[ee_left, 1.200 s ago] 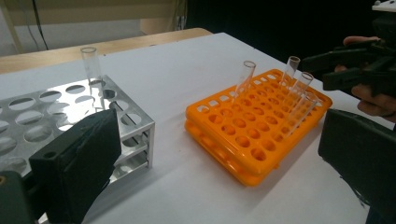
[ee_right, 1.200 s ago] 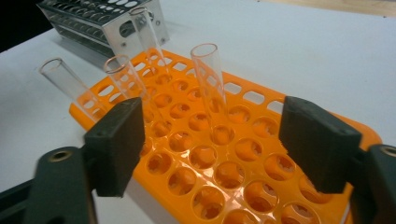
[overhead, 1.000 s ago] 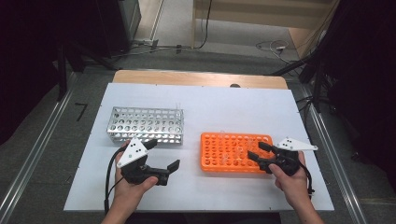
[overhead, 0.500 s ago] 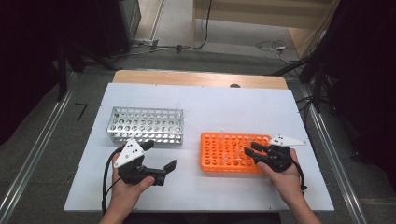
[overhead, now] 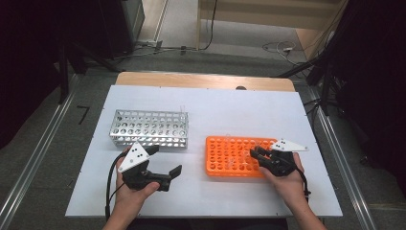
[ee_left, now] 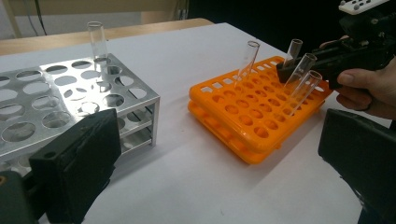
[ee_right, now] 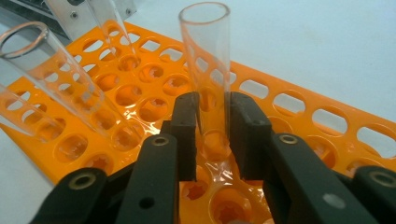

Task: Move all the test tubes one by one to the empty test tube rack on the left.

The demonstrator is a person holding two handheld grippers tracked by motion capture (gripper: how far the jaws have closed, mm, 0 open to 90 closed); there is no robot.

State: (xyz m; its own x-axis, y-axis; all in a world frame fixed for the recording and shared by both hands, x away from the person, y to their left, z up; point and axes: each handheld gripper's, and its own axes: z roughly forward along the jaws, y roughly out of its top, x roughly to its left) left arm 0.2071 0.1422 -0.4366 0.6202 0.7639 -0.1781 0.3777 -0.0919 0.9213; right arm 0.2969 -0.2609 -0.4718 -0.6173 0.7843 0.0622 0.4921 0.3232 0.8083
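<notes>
Now that the right gripper [ee_right: 212,135] has moved in over the orange rack [overhead: 225,158], it's pinching a glass tube [ee_right: 208,70]; left gripper [overhead: 165,163] waits beside the rack, jaws spread

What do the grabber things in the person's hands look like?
Both are black. The left gripper has two wide, flat, blocky jaws, and a black cable loops from it. The right gripper looks alike. Each carries a pale three-cornered plate dotted with small holes. The person's forearms show no sleeves.
</notes>
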